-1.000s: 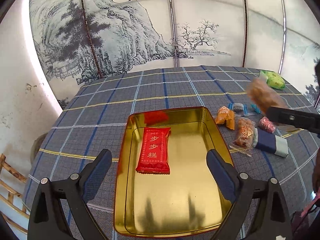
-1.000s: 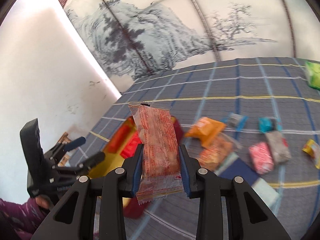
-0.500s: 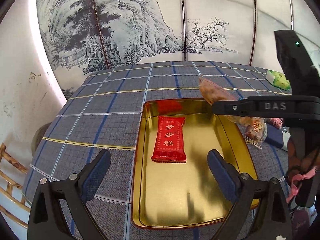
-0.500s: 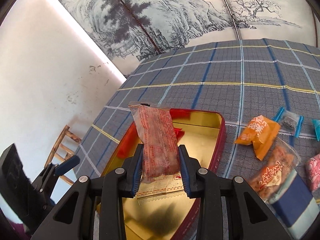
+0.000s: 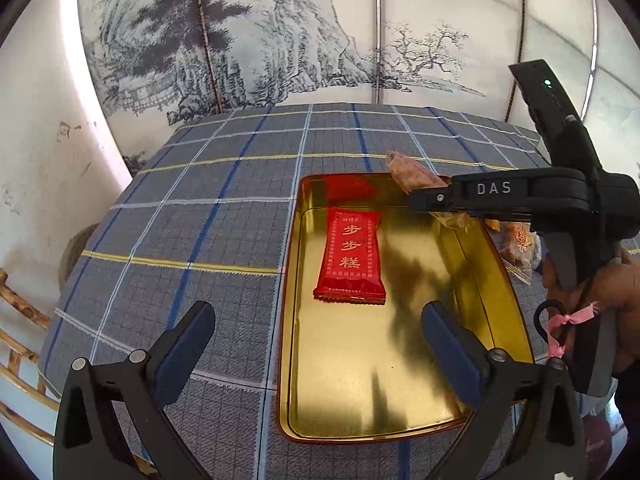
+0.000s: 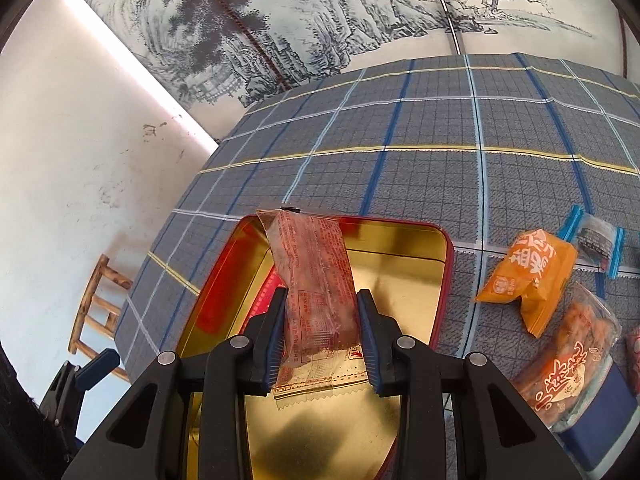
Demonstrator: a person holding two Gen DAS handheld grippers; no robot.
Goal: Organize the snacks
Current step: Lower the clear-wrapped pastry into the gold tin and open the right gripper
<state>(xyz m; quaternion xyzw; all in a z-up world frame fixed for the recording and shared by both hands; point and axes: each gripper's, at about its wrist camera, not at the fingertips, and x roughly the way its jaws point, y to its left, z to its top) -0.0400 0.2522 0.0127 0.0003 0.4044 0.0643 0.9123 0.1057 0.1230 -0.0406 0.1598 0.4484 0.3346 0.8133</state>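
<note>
Snack packet (image 6: 316,292): clear orange-red wrapper, pinched upright in the right gripper (image 6: 322,344), over the gold tin (image 5: 400,412).
Change: a second ago it was out above the bench (image 5: 200,216); now it hangs inside the tin's rim, so release looks close.
Red packet (image 5: 351,256): already lying flat in the tin.
Left gripper (image 5: 320,350): jaws wide, holding nothing, near the tin's front edge.
Loose snacks (image 6: 528,270): on the bench beside the tin.
Hidden: packet's print unreadable; its lower end is covered by the jaws.
</note>
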